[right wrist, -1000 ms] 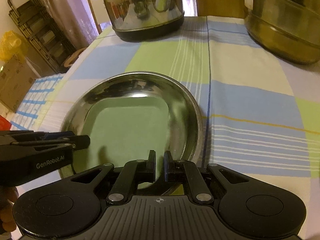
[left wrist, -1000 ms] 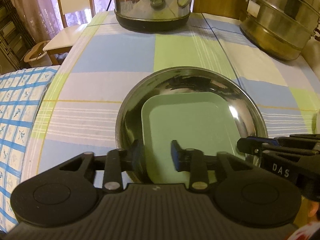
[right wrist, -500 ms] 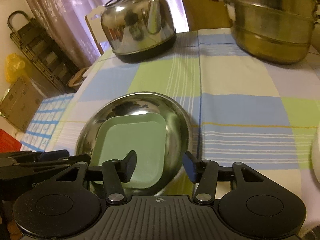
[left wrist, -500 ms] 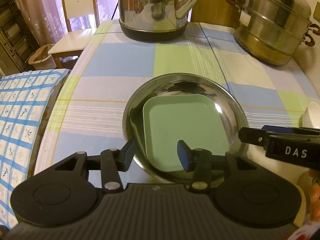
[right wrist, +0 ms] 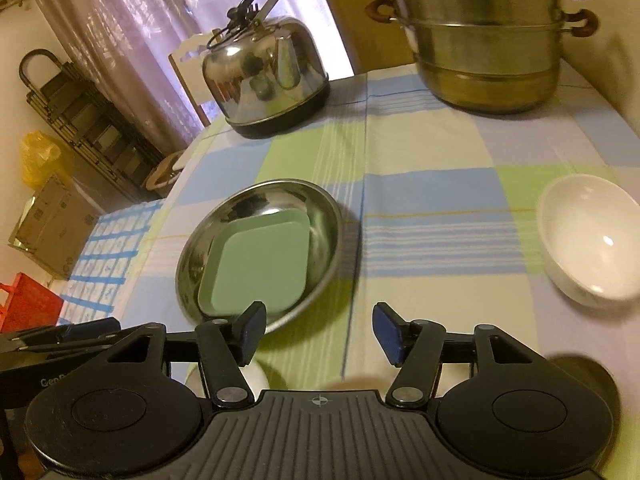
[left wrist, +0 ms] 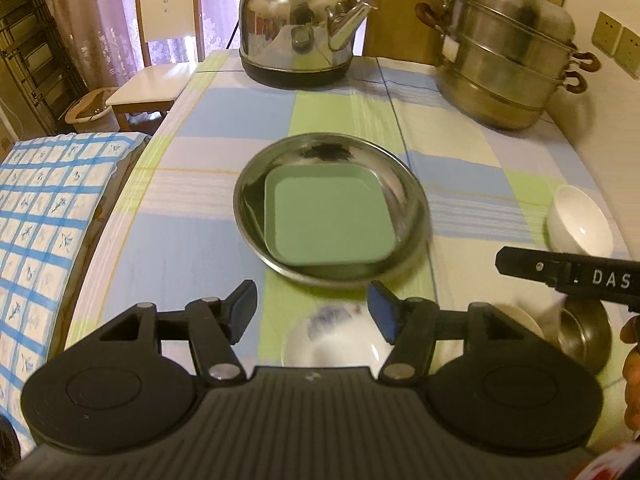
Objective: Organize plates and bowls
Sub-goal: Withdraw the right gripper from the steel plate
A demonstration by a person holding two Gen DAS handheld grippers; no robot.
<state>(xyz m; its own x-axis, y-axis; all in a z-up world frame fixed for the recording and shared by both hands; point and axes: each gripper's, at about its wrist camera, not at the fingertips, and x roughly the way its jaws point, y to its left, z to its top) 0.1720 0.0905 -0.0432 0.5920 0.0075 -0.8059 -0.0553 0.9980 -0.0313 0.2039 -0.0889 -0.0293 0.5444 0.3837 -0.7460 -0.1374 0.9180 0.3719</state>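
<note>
1. The square green plate [left wrist: 330, 216] lay flat inside the round steel dish [left wrist: 412, 208] on the checked tablecloth [left wrist: 192, 248], between the kettle [left wrist: 298, 36] and your grippers.
2. Only your left view showed a blue-patterned white bowl [left wrist: 332, 338] below its fingers and a small steel bowl [left wrist: 586, 334]; your right view showed the white bowl [right wrist: 588, 240] whole.
3. Your left gripper [left wrist: 312, 308] and right gripper [right wrist: 318, 332] tilted down over the near edge, jaws just opening, about half apart, nothing between them.
</note>
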